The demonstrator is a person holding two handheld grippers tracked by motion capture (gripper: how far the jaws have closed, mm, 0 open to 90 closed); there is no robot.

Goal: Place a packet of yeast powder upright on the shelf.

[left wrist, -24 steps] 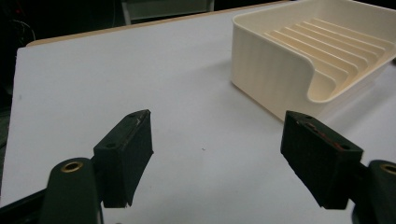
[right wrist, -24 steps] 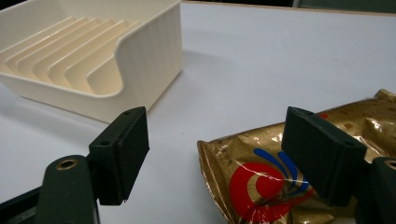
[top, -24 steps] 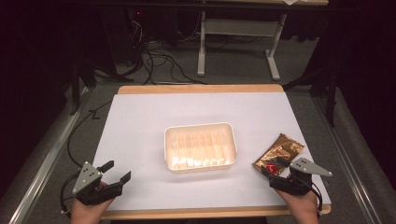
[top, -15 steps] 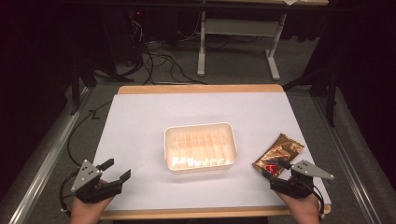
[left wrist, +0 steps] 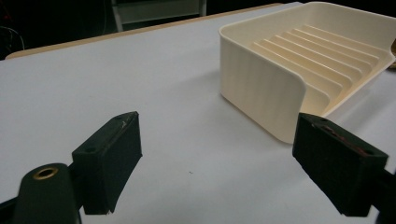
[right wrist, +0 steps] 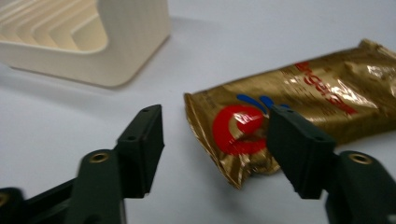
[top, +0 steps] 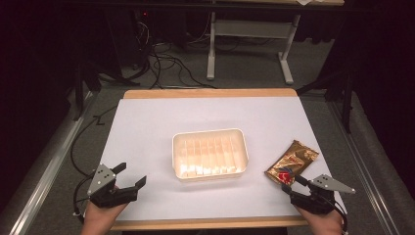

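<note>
A gold foil snack packet point(top: 292, 161) with a red and blue logo lies flat on the white table top, right of a cream ribbed plastic tray point(top: 210, 133). My right gripper point(top: 289, 187) sits at the packet's near end. In the right gripper view its jaws stand open, the packet's point(right wrist: 327, 88) crimped end lies between them, and the pads are not pressing on it. The tray's corner point(right wrist: 121, 51) rises at upper left there. My left gripper point(top: 132, 174) rests open near the front left edge and holds nothing. It points toward the tray's wall point(left wrist: 261, 88).
The white sheet point(top: 147, 122) covers a wooden table with edges at front and back. Beyond the table are a dark floor, cables point(top: 166, 63) and a grey desk frame point(top: 244, 29). A metal rail point(top: 44, 166) runs along the left side.
</note>
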